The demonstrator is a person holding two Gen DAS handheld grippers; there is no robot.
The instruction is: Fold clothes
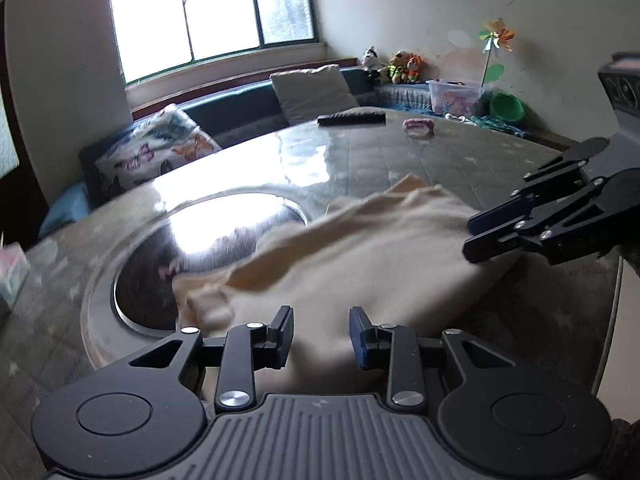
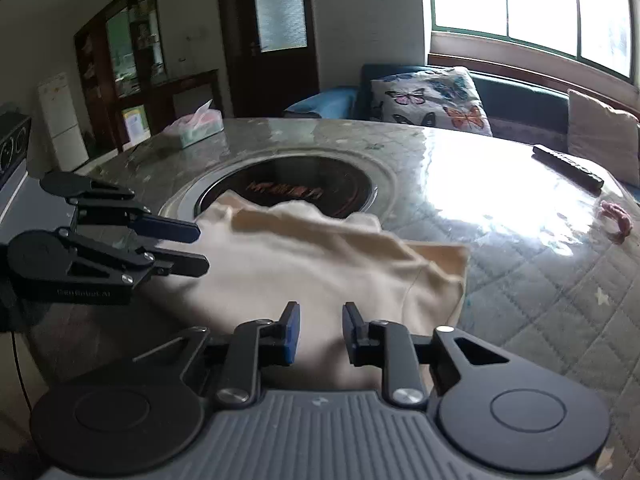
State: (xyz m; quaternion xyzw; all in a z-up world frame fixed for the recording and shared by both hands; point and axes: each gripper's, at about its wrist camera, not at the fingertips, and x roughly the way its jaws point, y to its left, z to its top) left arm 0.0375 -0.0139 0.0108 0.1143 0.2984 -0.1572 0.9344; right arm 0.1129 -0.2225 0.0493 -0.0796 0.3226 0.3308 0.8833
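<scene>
On the round table (image 2: 520, 300), which is covered by a glossy quilted sheet, a cream garment (image 2: 320, 264) is spread in loose folds near the front edge. Its far edge is draped over the rim of the dark circular recess (image 2: 304, 184) set into the tabletop's centre, and one folded corner is seen jutting out to the right in the right wrist view.

The left gripper (image 1: 320, 334) is held low over the near part of the garment with its jaws apart; cloth is seen beneath the gap, but nothing is pinched between the pads. The right gripper (image 2: 318, 332) is likewise held above the cloth with its jaws parted and nothing clamped. Each gripper is also caught from the side by the other's camera, beside the garment's edge, with the fingers visibly separated.

Farther back on the table, a black remote control (image 2: 568, 166) and a small pink object (image 2: 616, 222) are seen, well apart from the garment. A tissue box (image 2: 196, 128) is placed near the far left edge in the right wrist view. Behind the table, a bench with a butterfly-print cushion (image 2: 428, 100) is set under a bright window (image 1: 208, 16).
</scene>
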